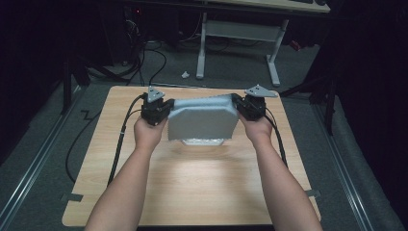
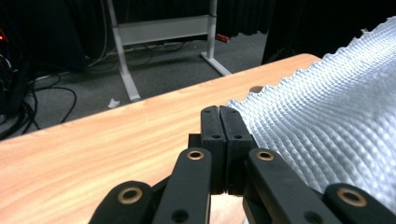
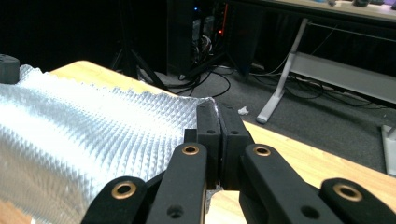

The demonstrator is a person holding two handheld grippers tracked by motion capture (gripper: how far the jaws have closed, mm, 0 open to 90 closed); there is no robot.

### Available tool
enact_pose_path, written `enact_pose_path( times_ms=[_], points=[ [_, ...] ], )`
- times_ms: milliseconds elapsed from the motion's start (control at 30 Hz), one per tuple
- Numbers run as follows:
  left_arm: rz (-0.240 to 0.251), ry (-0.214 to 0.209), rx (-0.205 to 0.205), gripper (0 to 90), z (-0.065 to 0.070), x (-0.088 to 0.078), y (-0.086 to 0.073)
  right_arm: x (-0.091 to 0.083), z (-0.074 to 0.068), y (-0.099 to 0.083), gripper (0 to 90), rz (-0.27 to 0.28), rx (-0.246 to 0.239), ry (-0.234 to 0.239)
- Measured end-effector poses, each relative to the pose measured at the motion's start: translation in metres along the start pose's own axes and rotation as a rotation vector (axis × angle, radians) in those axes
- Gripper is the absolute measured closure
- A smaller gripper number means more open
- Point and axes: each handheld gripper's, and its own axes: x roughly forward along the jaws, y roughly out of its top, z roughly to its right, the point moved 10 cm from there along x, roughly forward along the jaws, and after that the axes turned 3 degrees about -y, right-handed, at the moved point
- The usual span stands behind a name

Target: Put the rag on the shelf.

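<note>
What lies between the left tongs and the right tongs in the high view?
The silver padded sheet spans the whole gap in the high view: the left tongs grip one top corner, the right tongs the other, above the wooden table.

Wooden table [image 1: 192,192]; white desk frame [image 1: 235,33] behind.

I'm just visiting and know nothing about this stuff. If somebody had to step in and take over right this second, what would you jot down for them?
Left tool: shut on the left top corner of the silver padded sheet.
Right tool: shut on the right top corner of the same sheet.
The sheet hangs stretched between both tools above the far half of the wooden table; whether its lower edge touches the top I cannot tell.
Done: both corners gripped, sheet spread wide.
Left, probably: lay it flat or fold it, then open both tools.
</note>
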Motion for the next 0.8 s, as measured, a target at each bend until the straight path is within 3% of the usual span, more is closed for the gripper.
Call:
enact_pose_path(
  times_ms=[133, 367, 800],
  points=[
    [-0.026, -0.020, 0.008, 89.3, 0.005, 0.002, -0.011, -0.001, -0.001, -0.007, 90.0, 0.000, 0.014, 0.013],
    [-0.027, -0.047, -0.003, 89.3, 0.010, 0.002, -0.023, -0.004, -0.002, -0.023, 90.0, -0.013, 0.025, 0.026],
    [-0.063, -0.077, -0.015, 89.3, 0.016, 0.004, -0.046, -0.001, -0.010, -0.044, 90.0, -0.045, 0.015, 0.040]
  ],
)
